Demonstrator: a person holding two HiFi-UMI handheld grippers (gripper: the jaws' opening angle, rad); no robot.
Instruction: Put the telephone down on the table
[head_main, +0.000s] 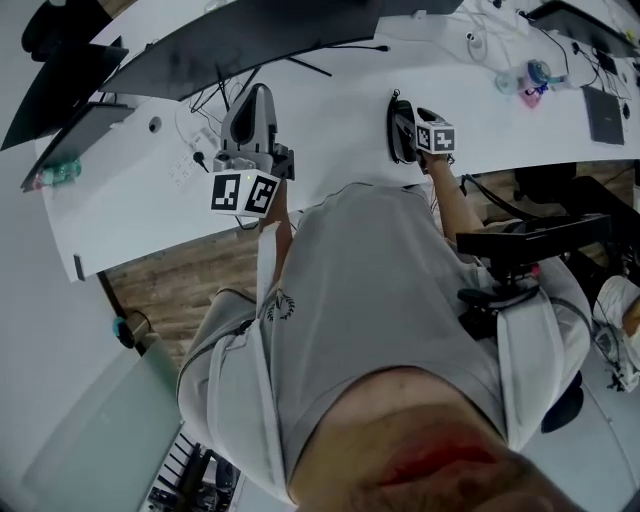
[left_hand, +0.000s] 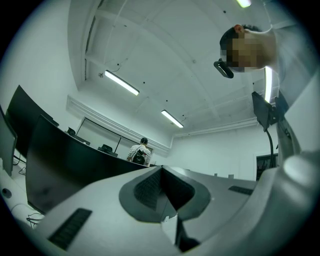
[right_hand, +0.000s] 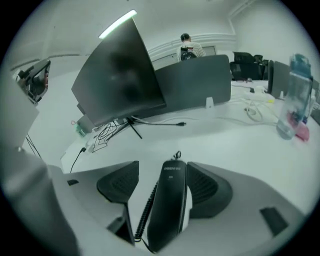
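The black telephone handset (right_hand: 169, 207) with its coiled cord (right_hand: 145, 207) lies between the jaws of my right gripper (right_hand: 162, 182), low over the white table (right_hand: 240, 145). The handset leans on the right pad (right_hand: 210, 187). A gap with the cord in it separates it from the left pad (right_hand: 117, 182), so the jaws stand open. In the head view the right gripper (head_main: 405, 128) and handset (head_main: 399, 135) are at the table's middle. My left gripper (head_main: 252, 115) points up at the ceiling. Its pads (left_hand: 150, 190) meet with nothing between them.
Dark monitors (head_main: 230, 50) stand along the far side of the table, with a tangle of cables (right_hand: 107, 131) under one. A water bottle (right_hand: 295, 95) stands at the right. An office chair (head_main: 530, 250) is by my right side. A person (right_hand: 187, 47) stands far off.
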